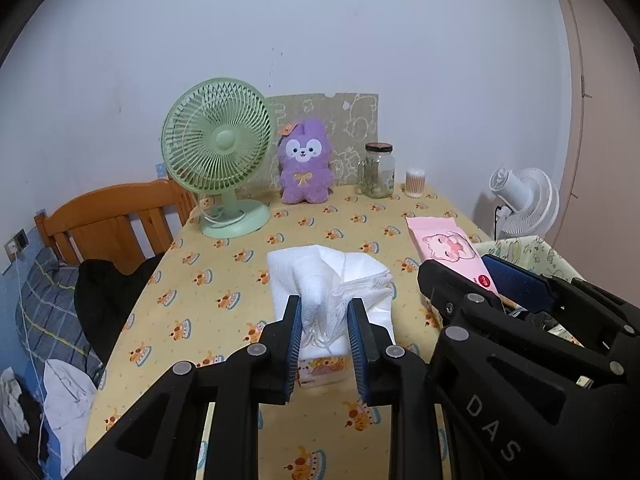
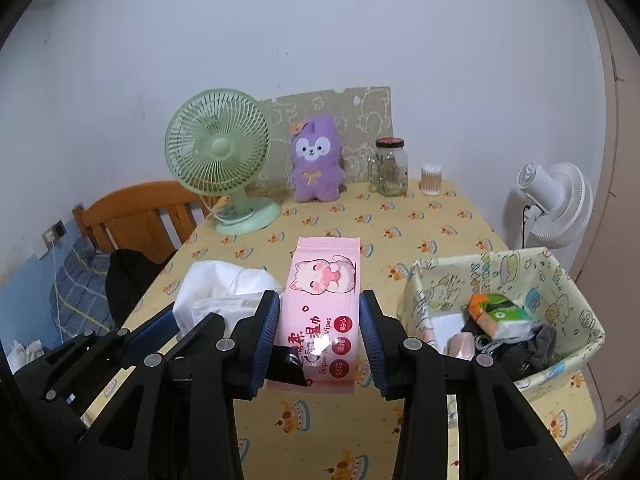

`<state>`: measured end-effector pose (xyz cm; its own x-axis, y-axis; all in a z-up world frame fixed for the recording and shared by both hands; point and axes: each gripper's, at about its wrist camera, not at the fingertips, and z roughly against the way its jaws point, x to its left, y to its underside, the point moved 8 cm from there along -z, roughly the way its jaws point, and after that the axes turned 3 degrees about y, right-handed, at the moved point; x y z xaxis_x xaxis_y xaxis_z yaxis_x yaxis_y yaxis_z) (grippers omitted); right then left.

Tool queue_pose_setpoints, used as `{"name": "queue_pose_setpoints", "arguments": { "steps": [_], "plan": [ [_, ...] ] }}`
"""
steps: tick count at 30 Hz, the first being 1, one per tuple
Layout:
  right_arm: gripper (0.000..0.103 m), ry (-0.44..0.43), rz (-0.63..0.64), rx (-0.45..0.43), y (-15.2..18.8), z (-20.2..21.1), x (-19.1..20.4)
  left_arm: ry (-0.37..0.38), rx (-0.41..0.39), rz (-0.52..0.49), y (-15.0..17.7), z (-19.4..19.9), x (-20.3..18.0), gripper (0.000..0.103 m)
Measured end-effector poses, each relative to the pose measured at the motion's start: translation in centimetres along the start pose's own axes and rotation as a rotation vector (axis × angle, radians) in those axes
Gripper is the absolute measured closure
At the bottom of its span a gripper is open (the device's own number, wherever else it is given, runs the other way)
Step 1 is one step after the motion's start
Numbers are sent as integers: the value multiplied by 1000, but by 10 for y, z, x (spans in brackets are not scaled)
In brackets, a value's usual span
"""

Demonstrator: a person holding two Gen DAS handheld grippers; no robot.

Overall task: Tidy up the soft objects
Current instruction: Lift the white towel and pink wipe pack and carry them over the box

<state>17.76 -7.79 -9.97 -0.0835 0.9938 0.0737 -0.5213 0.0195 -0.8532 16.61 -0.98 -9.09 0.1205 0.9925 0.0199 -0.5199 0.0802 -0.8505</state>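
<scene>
Two tongs clamped: left tongs [image 1: 325, 334] on tissue pack [image 1: 328, 280], right tongs [image 2: 320, 334] on wipes pack [image 2: 322, 300]; basket [image 2: 576, 356] contents jumbled.

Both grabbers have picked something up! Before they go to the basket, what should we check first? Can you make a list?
1. Left gripper squeezing the tissue pack: ok.
2. Right gripper clamped on the pink wipes pack: ok.
3. Both packs lifted off the table: cannot tell.
4. Basket open on top: ok.
5. Free room inside the basket: cannot tell, it already holds a small tissue packet and dark cloth.
6. Purple plush still waiting at the back: not ok yet.
</scene>
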Motion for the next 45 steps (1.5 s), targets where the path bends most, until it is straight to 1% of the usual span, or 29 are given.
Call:
{"name": "queue_pose_setpoints", "arguments": {
  "steps": [12, 17, 29, 45],
  "plan": [
    [59, -7, -1, -37, -20, 13, -19, -22, -47, -9, -19, 8, -19, 81],
    [59, 0, 12, -48, -26, 13, -30, -5, -48, 4, -22, 2, -31, 81],
    [59, 12, 2, -50, -32, 3, -66, 13, -43, -14, -32, -15, -64, 81],
    [59, 70, -28, -55, -36, 3, -121, 78, -37, -53, -41, -33, -116, 81]
  ]
}}
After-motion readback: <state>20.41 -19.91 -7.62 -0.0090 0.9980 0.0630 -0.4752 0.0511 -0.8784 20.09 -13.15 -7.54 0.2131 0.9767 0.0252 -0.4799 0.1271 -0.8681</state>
